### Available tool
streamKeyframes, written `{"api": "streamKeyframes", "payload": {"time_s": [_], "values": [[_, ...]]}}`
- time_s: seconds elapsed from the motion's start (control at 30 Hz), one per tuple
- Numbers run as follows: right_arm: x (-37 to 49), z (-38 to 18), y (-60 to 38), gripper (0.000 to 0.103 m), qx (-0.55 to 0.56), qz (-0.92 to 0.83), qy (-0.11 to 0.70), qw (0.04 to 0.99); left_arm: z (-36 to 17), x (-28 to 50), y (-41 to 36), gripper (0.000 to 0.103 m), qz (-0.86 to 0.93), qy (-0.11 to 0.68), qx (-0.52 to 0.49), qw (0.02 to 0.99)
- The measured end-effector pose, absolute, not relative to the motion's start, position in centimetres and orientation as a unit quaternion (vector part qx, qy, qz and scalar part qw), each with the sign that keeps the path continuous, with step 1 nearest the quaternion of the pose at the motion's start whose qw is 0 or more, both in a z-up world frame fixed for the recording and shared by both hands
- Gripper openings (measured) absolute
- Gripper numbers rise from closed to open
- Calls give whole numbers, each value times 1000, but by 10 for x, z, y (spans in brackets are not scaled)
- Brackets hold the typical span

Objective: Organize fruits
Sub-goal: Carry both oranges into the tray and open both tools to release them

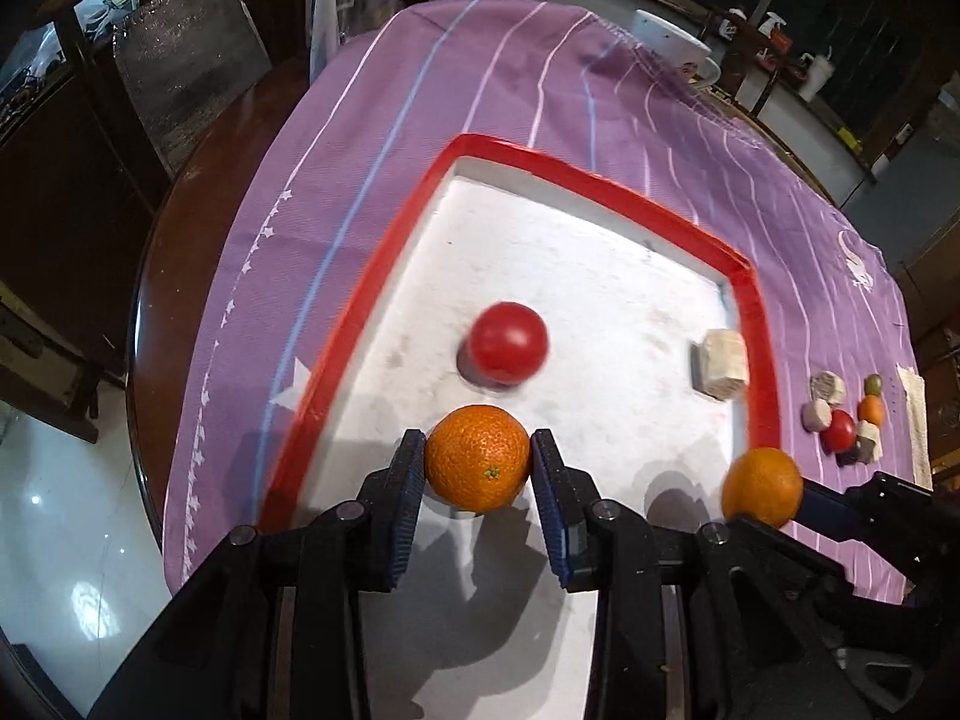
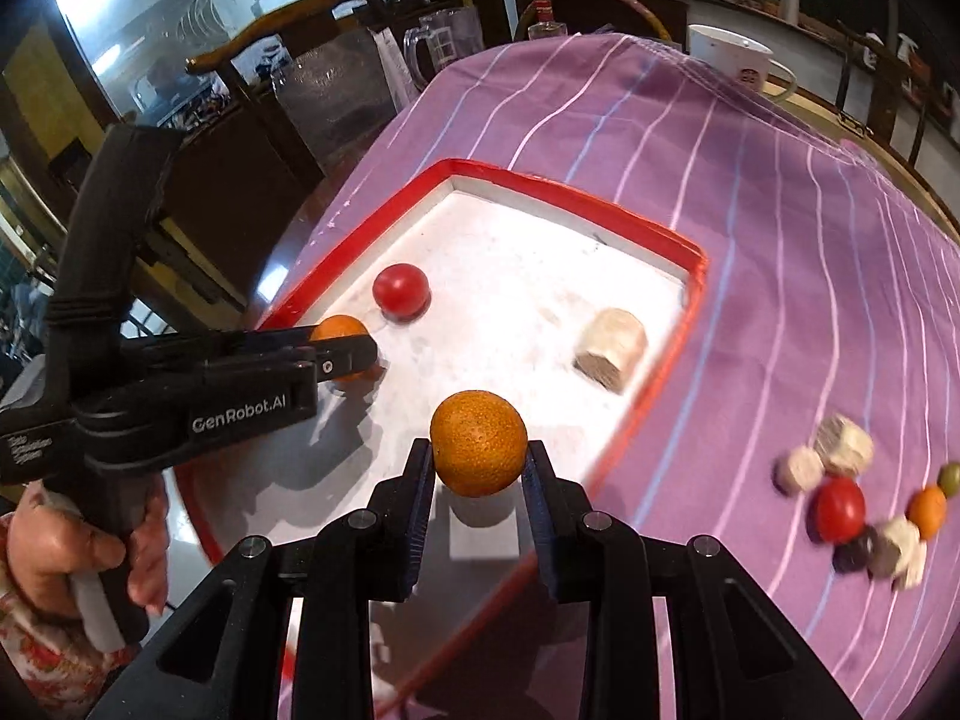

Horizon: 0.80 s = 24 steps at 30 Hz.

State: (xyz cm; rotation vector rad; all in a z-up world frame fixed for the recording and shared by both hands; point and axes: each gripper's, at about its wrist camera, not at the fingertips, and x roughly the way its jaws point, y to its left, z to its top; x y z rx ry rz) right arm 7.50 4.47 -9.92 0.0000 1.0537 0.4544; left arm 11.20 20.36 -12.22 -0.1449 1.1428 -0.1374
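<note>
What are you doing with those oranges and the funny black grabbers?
A person is sorting fruit. The left hand-held gripper is clamped on one round orange, and the right hand-held gripper on another round orange, both over the red-rimmed white tray. A red tomato and a pale block already lie inside. More small pieces wait on the purple striped cloth.

A round wooden table [image 1: 180, 252] bears a purple striped cloth [image 1: 480, 90] carrying a red-rimmed tray [image 1: 600, 180].
</note>
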Motion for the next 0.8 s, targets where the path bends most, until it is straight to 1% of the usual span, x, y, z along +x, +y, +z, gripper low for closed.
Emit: {"api": "streamKeyframes", "payload": {"time_s": [0.27, 0.3, 0.37, 0.53, 0.67, 0.8], "values": [[94, -118, 55, 35, 6, 195, 514, 836, -123, 122, 205, 36, -60, 546, -64, 833], [95, -117, 56, 35, 5, 193, 513, 837, -121, 121, 207, 38, -59, 546, -67, 833], [97, -118, 57, 35, 5, 191, 515, 835, -117, 119, 209, 47, -55, 543, -69, 835], [94, -112, 55, 34, 11, 193, 510, 838, -96, 113, 213, 59, -34, 525, -63, 848], [90, -102, 52, 34, 15, 195, 497, 846, -80, 106, 214, 65, -12, 513, -56, 857], [84, -92, 46, 34, 29, 197, 488, 850, -68, 97, 208, 67, 2, 502, -38, 864]]}}
